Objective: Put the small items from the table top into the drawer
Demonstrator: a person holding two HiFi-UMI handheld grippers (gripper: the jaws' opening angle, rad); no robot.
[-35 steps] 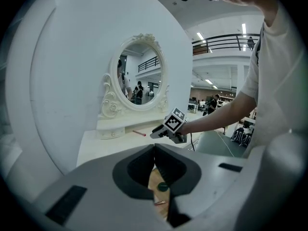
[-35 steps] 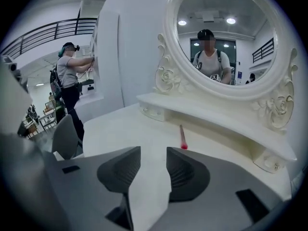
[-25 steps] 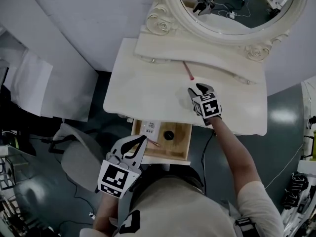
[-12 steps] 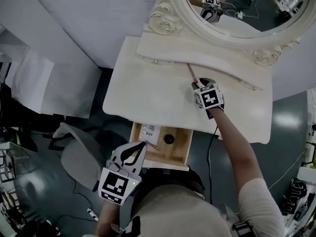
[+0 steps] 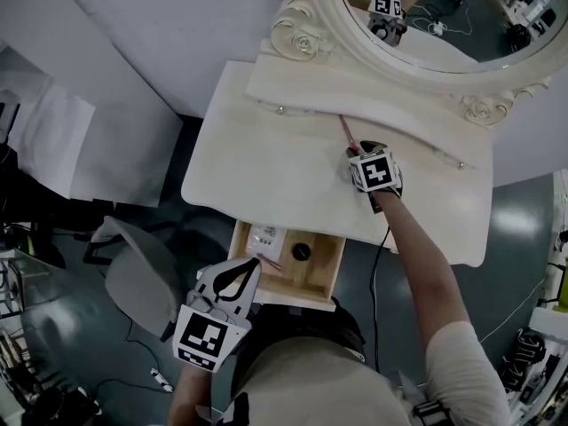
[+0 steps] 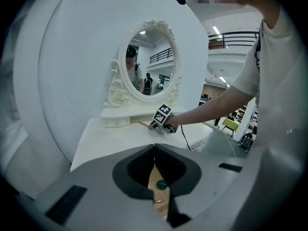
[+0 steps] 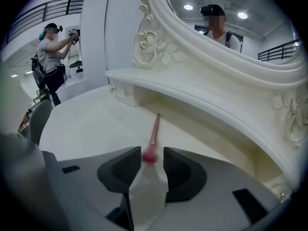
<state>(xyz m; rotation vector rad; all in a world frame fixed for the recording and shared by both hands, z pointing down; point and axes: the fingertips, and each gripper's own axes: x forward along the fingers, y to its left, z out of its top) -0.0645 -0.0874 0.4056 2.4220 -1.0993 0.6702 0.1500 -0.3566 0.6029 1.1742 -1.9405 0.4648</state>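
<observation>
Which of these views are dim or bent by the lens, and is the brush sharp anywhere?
Head view: dim and grey, yet sharp; the brush is a thin line. Left gripper view: strong fisheye bending, dark corners, brush too small to judge. Right gripper view: brighter, also fisheye; brush handle fairly sharp, its pink head blurred.

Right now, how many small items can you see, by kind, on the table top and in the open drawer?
Makeup brush, on the table top: 1
White packet, in the drawer: 1
Dark round cap, in the drawer: 1
Thin pinkish stick, in the drawer: 1
Total: 4
</observation>
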